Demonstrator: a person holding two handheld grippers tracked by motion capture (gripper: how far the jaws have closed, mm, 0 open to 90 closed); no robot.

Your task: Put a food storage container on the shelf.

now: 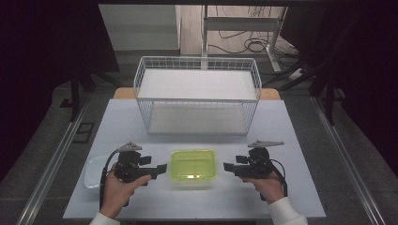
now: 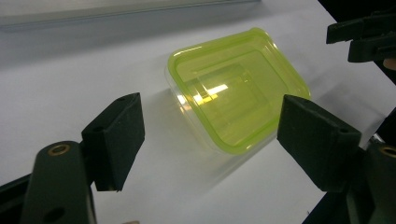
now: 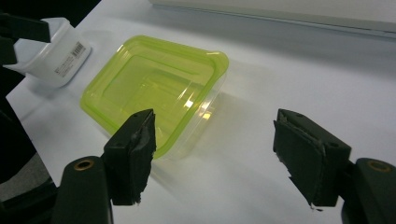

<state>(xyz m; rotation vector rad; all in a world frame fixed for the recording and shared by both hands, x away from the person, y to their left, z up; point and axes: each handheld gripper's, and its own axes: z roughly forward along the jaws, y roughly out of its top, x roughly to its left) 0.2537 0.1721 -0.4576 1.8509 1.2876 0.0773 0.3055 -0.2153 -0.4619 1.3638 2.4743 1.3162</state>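
Green-lidded box (image 1: 193, 168) sits on the desk (image 1: 291, 140) between your two hands, lid on. Your left hand-held gripper (image 1: 161, 169) and right hand-held gripper (image 1: 227, 166) are both wide apart, beside it, holding nothing. Grabbing the box is not yet done.

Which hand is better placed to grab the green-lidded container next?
Left, slightly: the left gripper sits nearer the container, jaws open toward its edge. The right gripper, also open, is a little farther off.
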